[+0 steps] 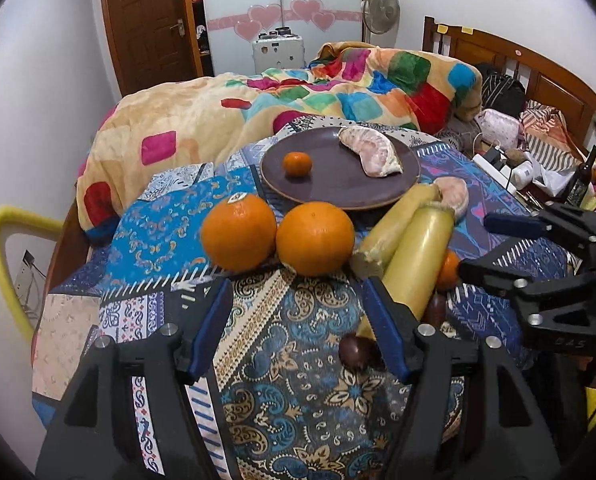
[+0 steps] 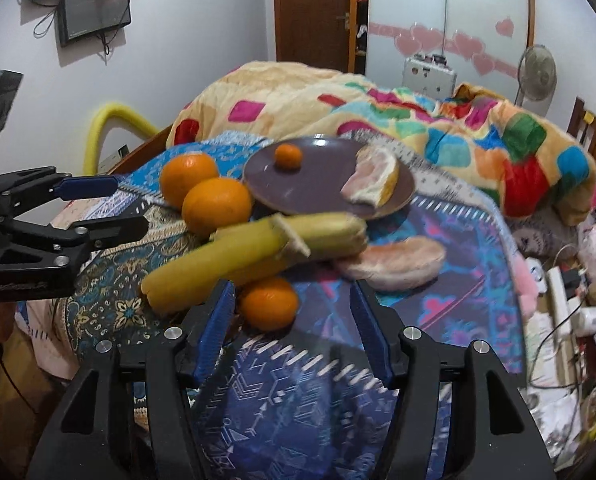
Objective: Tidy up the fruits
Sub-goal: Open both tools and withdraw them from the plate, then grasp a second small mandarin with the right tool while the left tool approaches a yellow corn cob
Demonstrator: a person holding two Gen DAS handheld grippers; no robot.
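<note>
Open cloth near me, fruit crowded ahead of the plate.

My left gripper has its jaws spread over bare patterned cloth, so I have room there, but two large oranges, touching each other, block the straight way to the brown plate. Two sugarcane pieces lie beside my right-hand finger, with a dark round fruit just inside it. From my right gripper, a small orange sits between the spread fingers, the sugarcane crosses behind it, and a pomelo segment lies further right. The plate's middle is free; a mandarin and pomelo wedge take its sides.
</note>
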